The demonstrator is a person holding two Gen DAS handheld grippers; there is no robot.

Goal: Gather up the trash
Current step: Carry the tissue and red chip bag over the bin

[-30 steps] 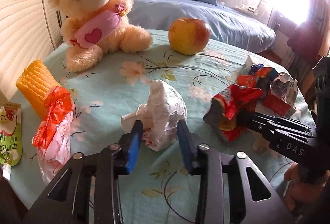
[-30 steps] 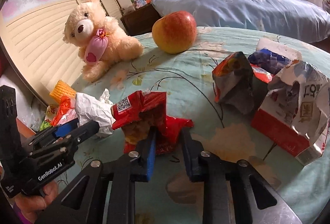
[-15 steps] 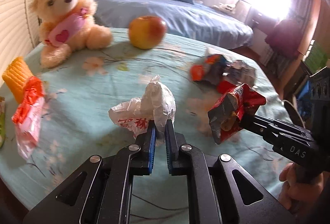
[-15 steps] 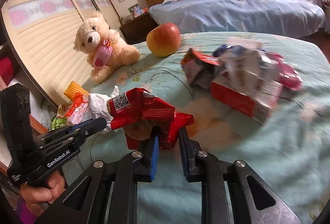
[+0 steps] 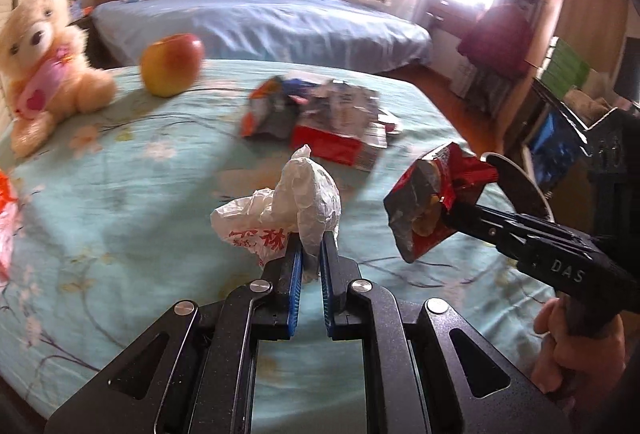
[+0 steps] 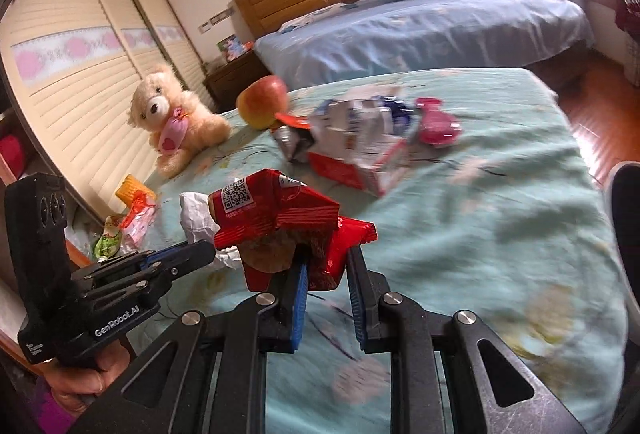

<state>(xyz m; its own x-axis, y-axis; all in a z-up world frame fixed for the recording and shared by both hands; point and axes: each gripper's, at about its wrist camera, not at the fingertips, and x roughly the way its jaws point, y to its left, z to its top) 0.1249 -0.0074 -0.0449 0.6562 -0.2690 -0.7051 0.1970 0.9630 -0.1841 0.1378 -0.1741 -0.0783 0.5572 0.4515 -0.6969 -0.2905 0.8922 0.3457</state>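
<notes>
white crumpled plastic bag [image 5: 296,202] sits pinched in the left gripper [image 5: 310,254], lifted above the floral counter [image 5: 120,194]. the right gripper [image 6: 326,274] clamps a red snack wrapper [image 6: 280,218], which hides its fingertips. remaining trash pile [image 5: 320,122] lies blurred beyond, near the apple [image 5: 172,64]; teddy bear [image 5: 44,66] is cut off at the left edge.

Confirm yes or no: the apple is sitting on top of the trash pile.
No. The apple rests on the tablecloth beside the teddy bear, apart from the trash pile.
</notes>
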